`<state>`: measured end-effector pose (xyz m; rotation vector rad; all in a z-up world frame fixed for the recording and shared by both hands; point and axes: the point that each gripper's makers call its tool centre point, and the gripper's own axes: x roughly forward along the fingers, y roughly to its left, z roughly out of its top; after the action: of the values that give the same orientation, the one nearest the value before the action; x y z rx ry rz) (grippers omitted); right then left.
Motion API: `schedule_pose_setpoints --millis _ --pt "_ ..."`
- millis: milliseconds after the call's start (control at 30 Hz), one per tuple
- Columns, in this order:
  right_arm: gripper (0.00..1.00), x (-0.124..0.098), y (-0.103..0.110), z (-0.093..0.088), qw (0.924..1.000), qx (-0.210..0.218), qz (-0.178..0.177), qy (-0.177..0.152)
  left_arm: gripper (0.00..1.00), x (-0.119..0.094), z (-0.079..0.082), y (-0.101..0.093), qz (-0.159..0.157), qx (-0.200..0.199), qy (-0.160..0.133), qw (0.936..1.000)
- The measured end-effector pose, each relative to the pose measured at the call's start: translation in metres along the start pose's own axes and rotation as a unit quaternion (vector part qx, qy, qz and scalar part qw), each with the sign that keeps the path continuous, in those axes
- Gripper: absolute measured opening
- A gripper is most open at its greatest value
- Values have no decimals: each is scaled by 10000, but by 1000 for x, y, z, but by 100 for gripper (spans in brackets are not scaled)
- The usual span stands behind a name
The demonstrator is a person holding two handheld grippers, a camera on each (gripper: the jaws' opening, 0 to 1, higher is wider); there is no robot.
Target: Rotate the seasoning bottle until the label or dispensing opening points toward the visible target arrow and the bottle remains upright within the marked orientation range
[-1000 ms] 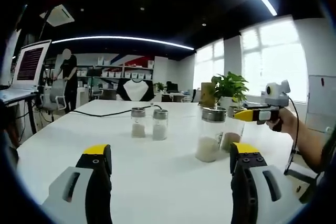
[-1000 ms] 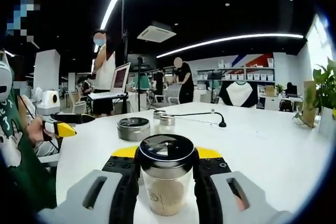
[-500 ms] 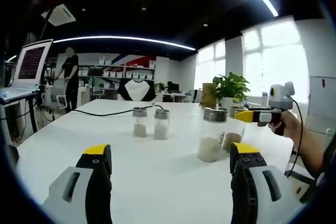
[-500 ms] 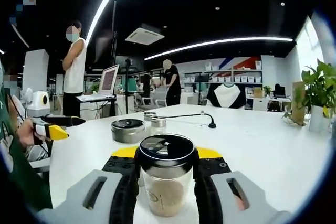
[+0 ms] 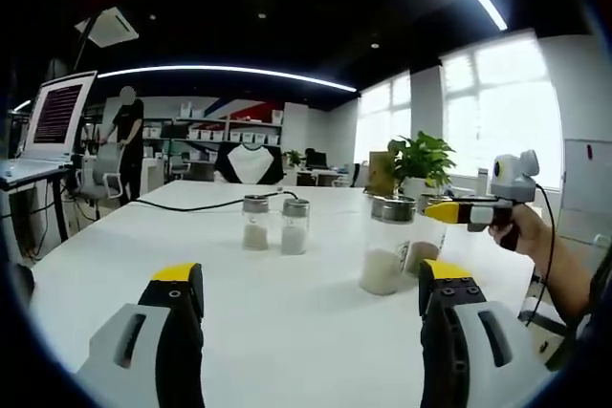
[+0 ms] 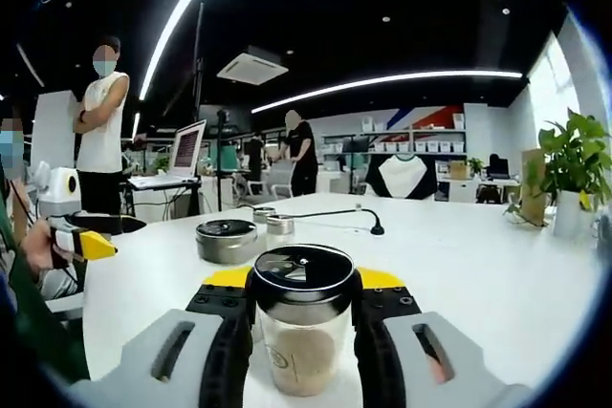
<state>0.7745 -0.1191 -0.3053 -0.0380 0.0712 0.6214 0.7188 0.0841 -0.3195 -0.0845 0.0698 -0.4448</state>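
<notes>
Right tongs (image 6: pixel 304 332) clamped on an upright bottle (image 6: pixel 304 324) of tan seasoning, dark lid up, standing on the white tabletop (image 6: pixel 459 265). Just beyond the bottle, to its left, a larger jar (image 6: pixel 227 240) with metal lid; further back, two small shakers (image 6: pixel 272 221) beside a black cable (image 6: pixel 335 213). Left tongs (image 5: pixel 306 332) spread wide, holding nothing, low over the tabletop (image 5: pixel 143 246). Same jar (image 5: pixel 386 246) seen ahead of them, part-filled with white grains; bottle (image 5: pixel 422 246) partly hidden behind it. Shakers (image 5: pixel 274 225) well left of the jar. Potted plant (image 5: pixel 418 161) behind the jar.
</notes>
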Motion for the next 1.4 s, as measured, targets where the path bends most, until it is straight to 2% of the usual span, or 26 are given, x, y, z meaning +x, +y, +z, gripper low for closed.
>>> schedule_pose_setpoints --millis 200,300,333,367,400,500,567,733,867,933,1033,1133,1267,1333,1400 --pt "38 1 -4 1 10000 15 -21 47 99 0 0 -1 -6 26 -7 10000" --pt "40 1 -4 0 9996 247 36 104 99 -1 1 0 -7 7 -9 10000" --pt "47 1 -4 -2 9988 453 63 166 99 -1 1 1 16 11 -17 10000" --pt "62 0 -9 0 9969 771 -52 118 99 -1 2 1 22 17 -17 10000" --pt "68 -1 -12 2 9969 786 -66 37 99 -2 2 2 28 21 -26 10000" --pt "62 -6 -11 3 9987 509 42 70 99 -2 3 3 36 28 -43 10000" --pt "64 -6 -8 4 9988 473 141 73 99 -1 2 2 9 -8 -17 10000" --pt "63 -9 -8 11 9988 411 269 55 98 -2 2 2 -7 -2 -17 10000" --pt "64 -9 -13 16 9973 374 624 111 98 -3 4 5 50 27 -43 10000" --pt "63 -10 -10 19 9946 387 955 105 98 -4 4 6 56 15 -51 10000" --pt "63 -12 -2 13 9866 387 1565 257 98 -4 5 5 52 4 -70 10000" --pt "64 -13 2 14 9828 158 1829 218 98 -3 4 5 49 19 -56 10000" --pt "64 -14 8 14 9747 198 2219 188 99 -2 0 3 -25 -41 46 10000" --pt "64 -14 8 13 9698 171 2427 140 99 -4 8 0 -138 -84 -87 9998" --pt "64 -15 10 16 9643 72 2649 21 99 -6 9 5 -19 50 -119 9999"
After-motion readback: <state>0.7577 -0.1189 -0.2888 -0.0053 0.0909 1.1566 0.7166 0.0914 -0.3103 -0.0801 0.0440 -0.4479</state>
